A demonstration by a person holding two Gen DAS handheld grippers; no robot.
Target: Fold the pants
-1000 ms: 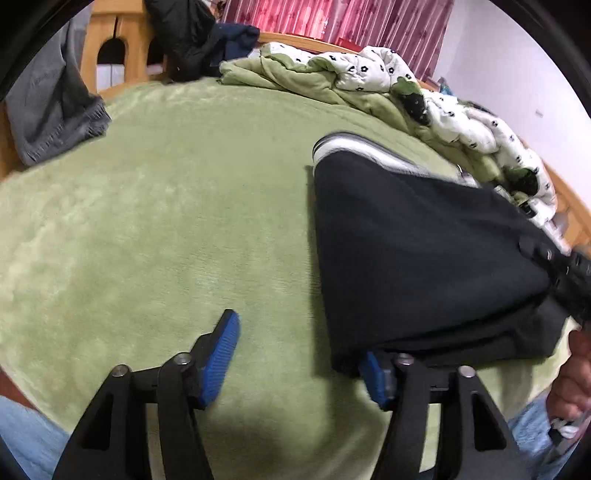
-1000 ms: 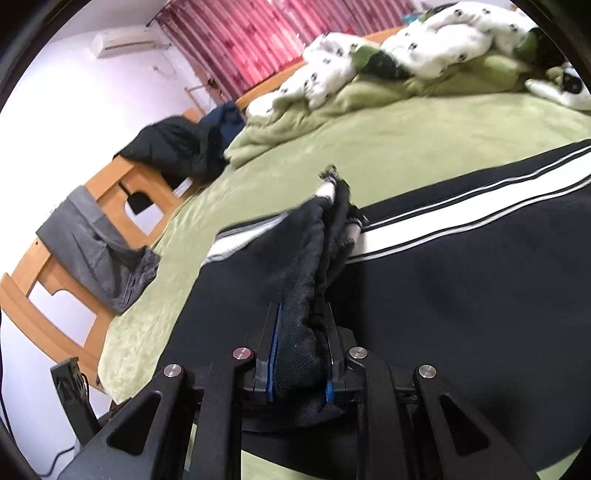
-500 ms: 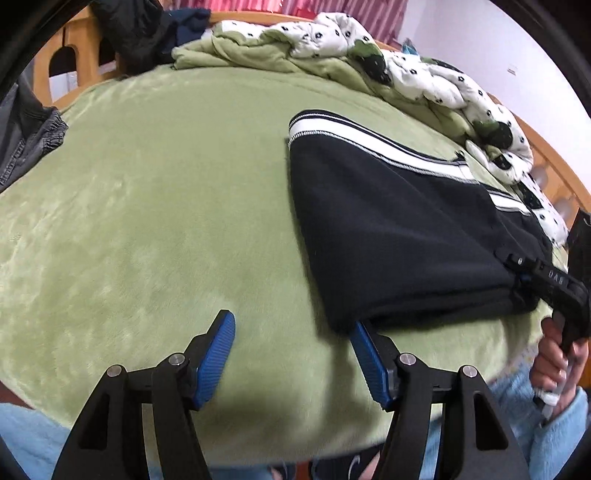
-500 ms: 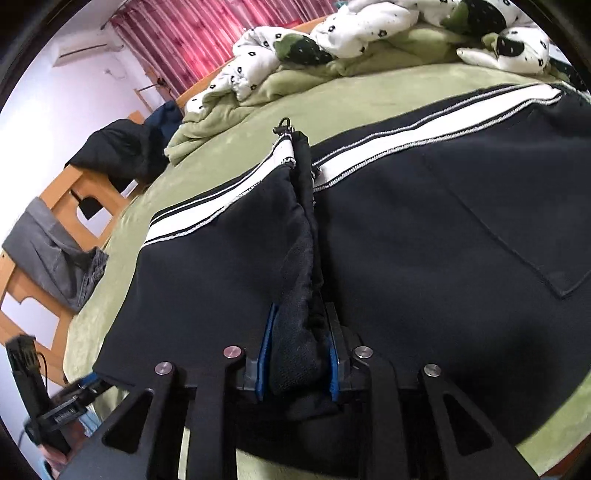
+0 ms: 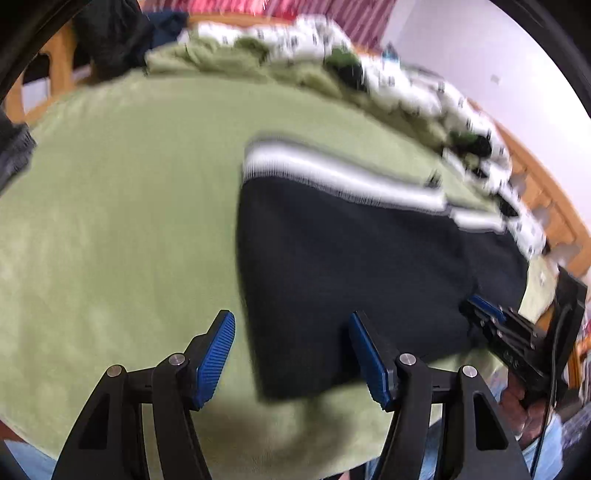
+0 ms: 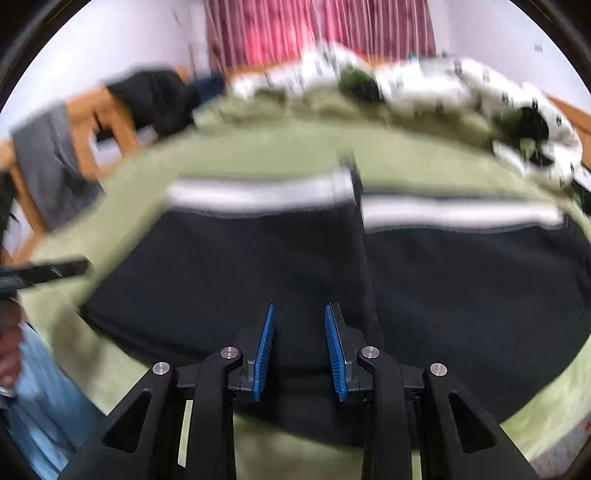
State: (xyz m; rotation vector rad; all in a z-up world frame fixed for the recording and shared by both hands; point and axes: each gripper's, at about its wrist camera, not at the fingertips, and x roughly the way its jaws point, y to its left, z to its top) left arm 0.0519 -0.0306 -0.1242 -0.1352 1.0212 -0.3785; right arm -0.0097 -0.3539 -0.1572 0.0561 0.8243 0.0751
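Note:
Black pants with white side stripes lie folded flat on a green blanket; both views are blurred. They also fill the right wrist view, with a fold edge running down the middle. My left gripper is open and empty, its jaws astride the pants' near left corner. My right gripper is open and empty, just above the pants' near edge; it also shows in the left wrist view at the pants' right end.
A crumpled white spotted quilt and green bedding lie along the far side of the bed. A wooden bed frame at the left carries grey and dark clothes. Red curtains hang behind.
My right gripper has opened and let go of the pants fabric, which now lies flat. My left gripper has moved right, so its jaws straddle the pants' corner.

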